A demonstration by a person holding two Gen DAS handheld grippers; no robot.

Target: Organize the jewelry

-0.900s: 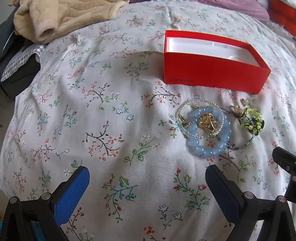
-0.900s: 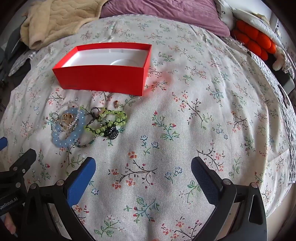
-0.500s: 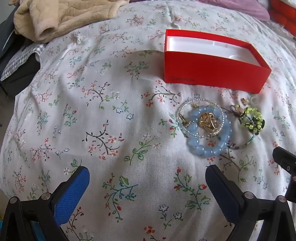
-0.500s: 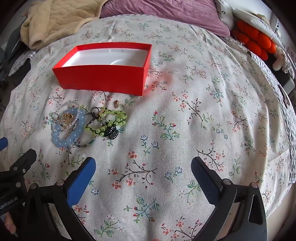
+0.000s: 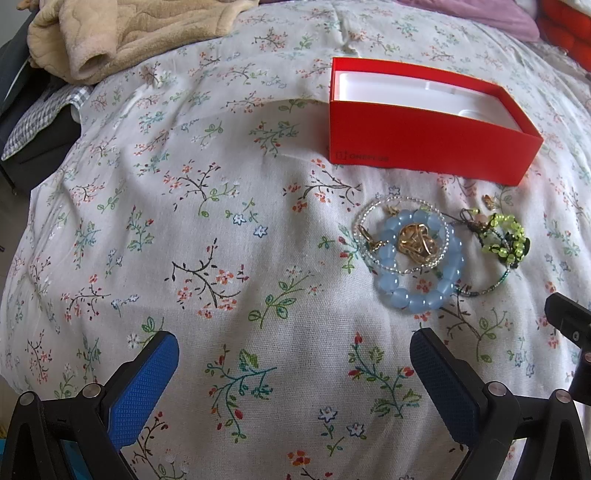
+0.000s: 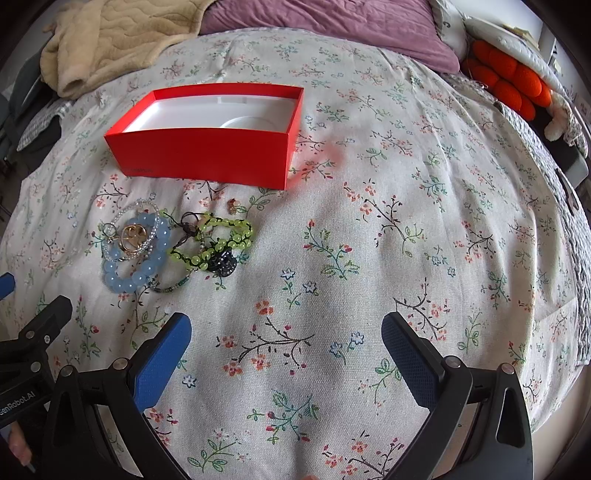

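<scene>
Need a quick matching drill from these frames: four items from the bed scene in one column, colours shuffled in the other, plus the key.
Things:
1. box
2. big-bead bracelet
3. small-bead bracelet
4. pillow

Colours:
A. yellow-green
B. purple
C. red
D. light blue

Pairs: 1-C, 2-D, 3-A, 4-B
</scene>
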